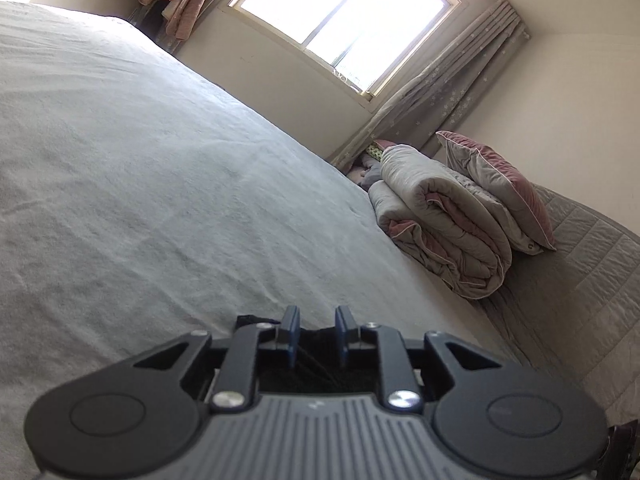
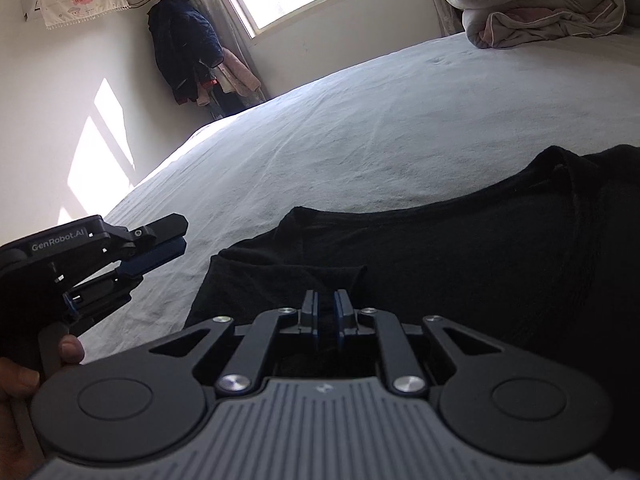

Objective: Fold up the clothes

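Note:
A black shirt [image 2: 440,264] lies spread on the pale bed sheet [image 2: 360,140], with one sleeve or edge folded inward near the right gripper. My right gripper [image 2: 326,308] hovers low over that folded part. Its jaws stand a narrow gap apart and I see no cloth pinched between them. My left gripper [image 2: 182,236] is off the shirt's left edge, above bare sheet, with its fingers slightly apart and nothing between them. In the left wrist view the left gripper [image 1: 317,332] shows a clear gap, and a bit of the black shirt [image 1: 316,364] lies beneath it.
A rolled grey-pink duvet [image 1: 440,220] and a pillow [image 1: 496,184] sit at the head of the bed on a quilted cover [image 1: 580,260]. Clothes [image 2: 184,48] hang in the corner by the window [image 1: 344,12]. A person's hand [image 2: 24,380] holds the left gripper.

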